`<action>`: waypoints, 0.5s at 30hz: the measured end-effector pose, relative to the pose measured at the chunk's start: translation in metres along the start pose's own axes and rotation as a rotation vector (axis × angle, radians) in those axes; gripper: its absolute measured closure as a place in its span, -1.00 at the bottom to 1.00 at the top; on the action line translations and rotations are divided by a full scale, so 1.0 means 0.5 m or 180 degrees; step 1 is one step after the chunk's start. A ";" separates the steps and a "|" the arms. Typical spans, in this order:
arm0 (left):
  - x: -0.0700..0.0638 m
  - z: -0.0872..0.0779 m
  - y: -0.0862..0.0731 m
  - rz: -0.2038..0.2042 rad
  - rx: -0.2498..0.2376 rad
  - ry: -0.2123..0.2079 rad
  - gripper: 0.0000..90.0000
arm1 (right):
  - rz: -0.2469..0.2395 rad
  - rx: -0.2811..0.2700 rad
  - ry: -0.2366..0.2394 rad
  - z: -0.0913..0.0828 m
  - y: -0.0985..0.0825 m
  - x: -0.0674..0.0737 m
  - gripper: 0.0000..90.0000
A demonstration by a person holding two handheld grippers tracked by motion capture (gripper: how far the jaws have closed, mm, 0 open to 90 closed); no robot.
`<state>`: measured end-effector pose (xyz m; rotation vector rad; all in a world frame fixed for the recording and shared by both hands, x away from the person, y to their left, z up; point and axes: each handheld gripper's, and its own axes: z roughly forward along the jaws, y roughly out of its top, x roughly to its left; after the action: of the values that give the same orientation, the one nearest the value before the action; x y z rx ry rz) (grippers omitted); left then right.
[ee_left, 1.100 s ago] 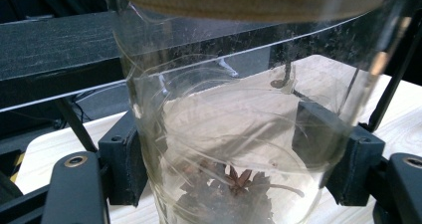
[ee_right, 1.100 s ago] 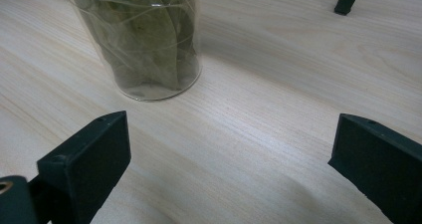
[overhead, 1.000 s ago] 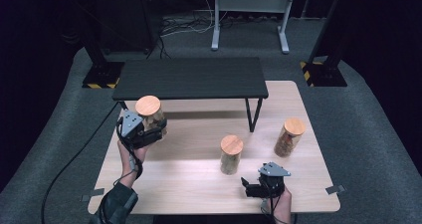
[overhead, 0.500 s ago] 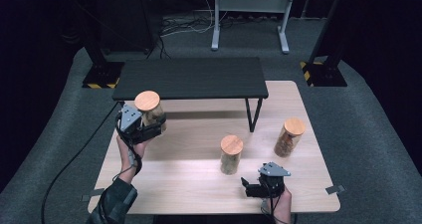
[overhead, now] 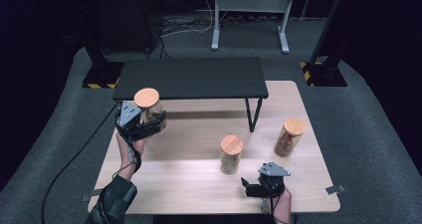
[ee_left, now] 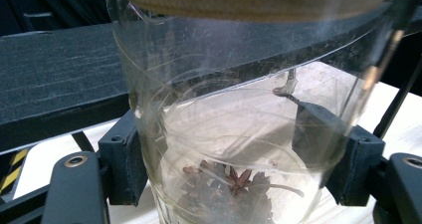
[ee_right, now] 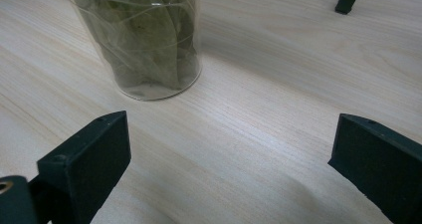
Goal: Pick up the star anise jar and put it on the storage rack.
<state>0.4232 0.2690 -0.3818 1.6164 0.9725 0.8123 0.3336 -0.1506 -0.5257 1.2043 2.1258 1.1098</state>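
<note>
Star anise jar (overhead: 148, 109) clamped in your left gripper (overhead: 142, 125)

The jar is clear glass with a round wooden lid; dark star-shaped pods lie at its bottom. You hold it upright above the table's (overhead: 194, 194) left edge, beside the black shelf (overhead: 191, 77). Your right gripper (overhead: 261, 186) rests released, jaws wide apart.

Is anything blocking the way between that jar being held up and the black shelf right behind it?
Nothing visible. The left gripper is clamped on the jar, lifted just in front of the shelf. The shelf top is bare, and the other two jars stand off to the right on the table.
</note>
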 end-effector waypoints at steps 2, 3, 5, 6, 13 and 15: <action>0.001 0.000 0.003 0.0001 -0.0001 -0.0002 -0.44 | 0.0000 0.0003 -0.0001 0.000 0.000 0.000 -0.97; 0.001 0.000 0.004 0.0000 -0.0002 -0.0003 -0.44 | 0.0000 0.0004 -0.0001 0.000 0.000 0.000 -0.97; 0.001 0.000 0.007 -0.0004 -0.0005 -0.0014 -0.44 | 0.0001 0.0003 -0.0002 0.000 0.000 0.000 -0.97; 0.001 0.001 0.008 0.0005 -0.0006 -0.0011 -0.44 | 0.0000 0.0003 -0.0002 0.000 0.000 0.000 -0.97; 0.004 0.002 0.017 -0.0012 -0.0012 -0.0016 -0.44 | 0.0003 0.0007 0.0003 0.000 0.000 0.000 -0.97; 0.006 0.002 0.021 -0.0020 -0.0023 -0.0013 -0.44 | 0.0002 0.0009 0.0003 0.000 0.000 0.000 -0.97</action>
<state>0.4273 0.2701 -0.3718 1.6075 0.9701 0.8071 0.3338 -0.1505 -0.5257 1.2060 2.1285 1.1080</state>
